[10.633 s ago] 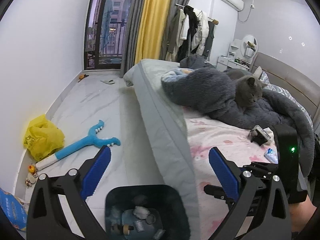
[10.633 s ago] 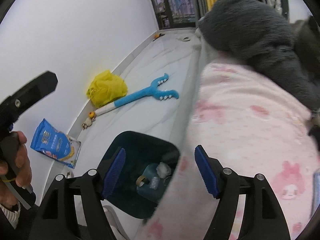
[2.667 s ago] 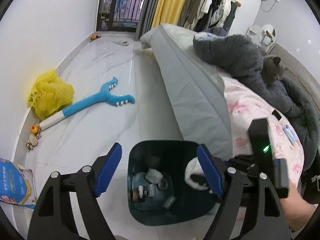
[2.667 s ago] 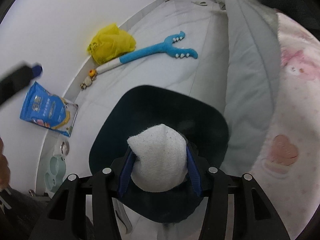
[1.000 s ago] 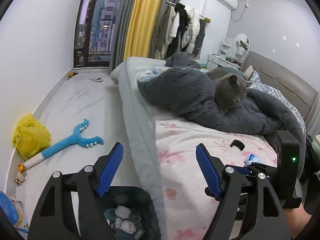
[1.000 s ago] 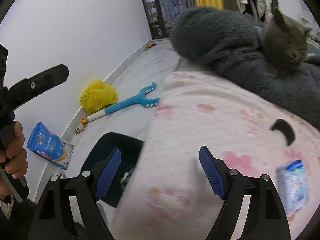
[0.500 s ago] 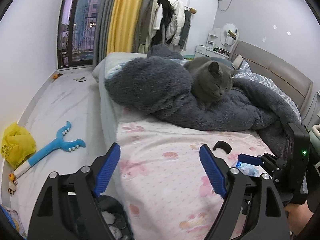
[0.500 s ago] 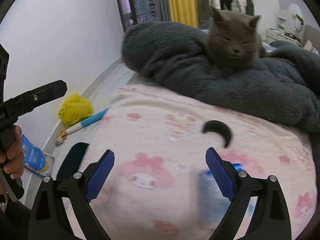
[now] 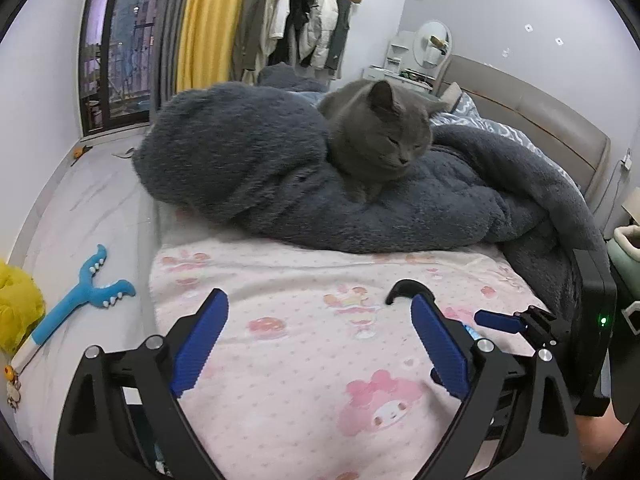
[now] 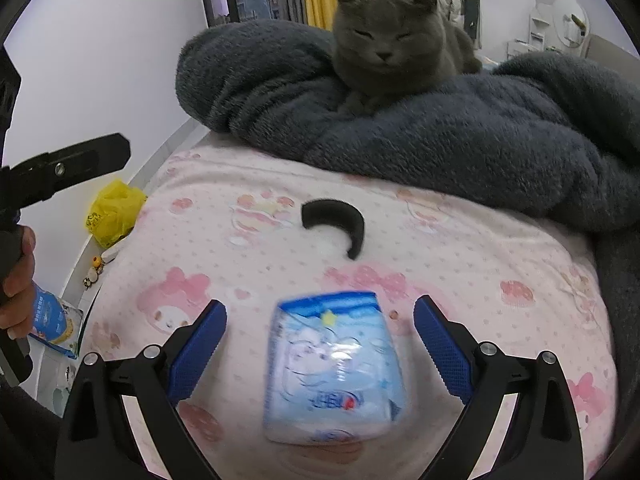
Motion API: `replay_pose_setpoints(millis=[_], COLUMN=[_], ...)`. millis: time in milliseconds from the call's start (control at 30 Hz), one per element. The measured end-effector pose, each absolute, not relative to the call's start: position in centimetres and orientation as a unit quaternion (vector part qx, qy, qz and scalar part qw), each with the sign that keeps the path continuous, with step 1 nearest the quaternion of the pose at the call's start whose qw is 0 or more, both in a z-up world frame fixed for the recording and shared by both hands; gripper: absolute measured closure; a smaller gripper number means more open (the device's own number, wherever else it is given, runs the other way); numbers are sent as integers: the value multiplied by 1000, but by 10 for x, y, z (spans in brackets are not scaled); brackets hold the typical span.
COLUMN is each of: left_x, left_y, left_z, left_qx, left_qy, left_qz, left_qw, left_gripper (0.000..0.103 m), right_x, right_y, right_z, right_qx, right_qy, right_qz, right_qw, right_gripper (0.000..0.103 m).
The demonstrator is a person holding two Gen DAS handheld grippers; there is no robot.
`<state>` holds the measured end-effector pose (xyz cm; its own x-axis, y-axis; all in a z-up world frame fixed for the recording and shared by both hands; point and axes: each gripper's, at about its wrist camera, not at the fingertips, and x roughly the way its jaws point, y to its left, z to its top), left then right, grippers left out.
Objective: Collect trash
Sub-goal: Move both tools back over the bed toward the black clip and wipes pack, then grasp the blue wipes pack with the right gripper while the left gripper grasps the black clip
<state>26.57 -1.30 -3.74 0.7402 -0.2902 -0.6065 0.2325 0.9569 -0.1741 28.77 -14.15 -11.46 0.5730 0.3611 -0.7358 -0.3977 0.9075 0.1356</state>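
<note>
We find the right gripper (image 10: 320,350) spread wide over the pink sheet (image 10: 500,256), a blue packet (image 10: 334,368) lying untouched between its pads. The left gripper (image 9: 318,346), jaws opening and empty, hangs nearby. Beyond lie a black curved piece (image 10: 334,220), then a grey cat (image 10: 390,40) on the dark blanket (image 10: 480,136).

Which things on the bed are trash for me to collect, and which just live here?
Job:
blue packet, between the open right gripper
black curved piece

Lying about:
cat
grey blanket
pink sheet
</note>
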Motion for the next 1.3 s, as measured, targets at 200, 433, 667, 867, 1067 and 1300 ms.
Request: replay_pose_setpoints(millis=[200,433,667,867,1067,1300], left_x=[279,288,299,313,322,337], left_y=[-35,-63,-90,-111,-131,-143], left_z=[-48,-58,-69,-84,-98,-111], left_qx=[-37,-20,12,32,58,63], left_qy=[347,356,361,377,390,408], left_qz=[-155,-171,-189,-207,-216,-215], left_qw=[924,918,913,902,893,885], left_gripper=[7,7,7,7,12,32], right_x=[286,279,274,279,284,288], right_y=[-146,-155,-183,-217,-250,-265], right_z=[-120,-123,-117,-105,-94,-96], right_qx=[-21,-29,-11,11,41,47], right_qy=[414,414,400,390,383,391], right_qz=[234,239,233,214,196,187], right_qw=[879,878,886,895,902,900], right_gripper=[7,42,47,46,46,46])
